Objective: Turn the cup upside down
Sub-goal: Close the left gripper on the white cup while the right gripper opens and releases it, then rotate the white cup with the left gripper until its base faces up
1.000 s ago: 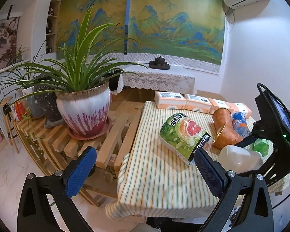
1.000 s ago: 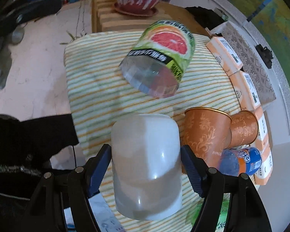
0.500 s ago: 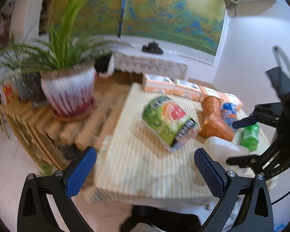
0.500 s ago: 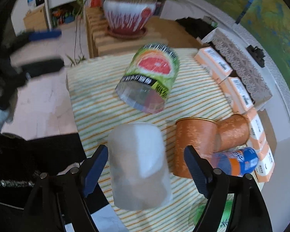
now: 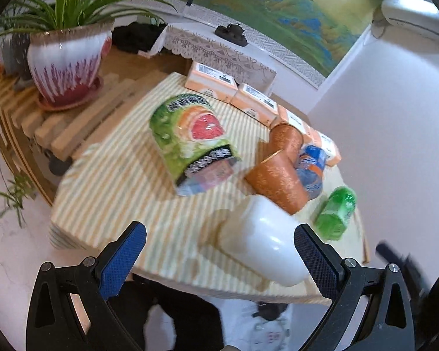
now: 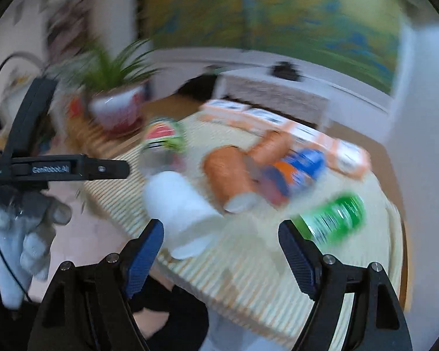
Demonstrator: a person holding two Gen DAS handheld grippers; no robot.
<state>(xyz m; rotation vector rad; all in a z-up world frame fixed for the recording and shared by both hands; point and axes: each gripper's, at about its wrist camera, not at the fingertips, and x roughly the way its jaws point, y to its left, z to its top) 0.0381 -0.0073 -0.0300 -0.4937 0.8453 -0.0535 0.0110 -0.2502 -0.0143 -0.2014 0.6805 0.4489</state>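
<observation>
the white cup (image 5: 260, 237) lay on the striped tablecloth (image 5: 125, 181) near the table's front edge, its rounded closed end toward the left wrist camera; in the right wrist view, which was heavily blurred, the same cup (image 6: 178, 204) seemed to rest with its open rim toward the front edge, though the blur made its exact tilt hard to tell; the left gripper (image 5: 219, 251) hovered over the front edge with its jaws spread wide, holding nothing, the right blue pad (image 5: 316, 260) just beside the cup's end, contact unclear; the right gripper (image 6: 219, 248) was also spread wide and empty, its left pad (image 6: 145, 251) close to the cup; behind the cup lay two brown cups (image 5: 278, 172) on their sides, one nested against the other, with a blue bottle (image 5: 311, 166) beside them and a green bottle (image 5: 336, 210) to the right; a large green can with a grapefruit picture (image 5: 190, 134) lay on its side toward the middle of the cloth; a row of orange boxes (image 5: 234, 93) lined the far edge; a potted plant (image 5: 68, 58) stood on a slatted wooden bench (image 5: 82, 117) to the left of the table.
</observation>
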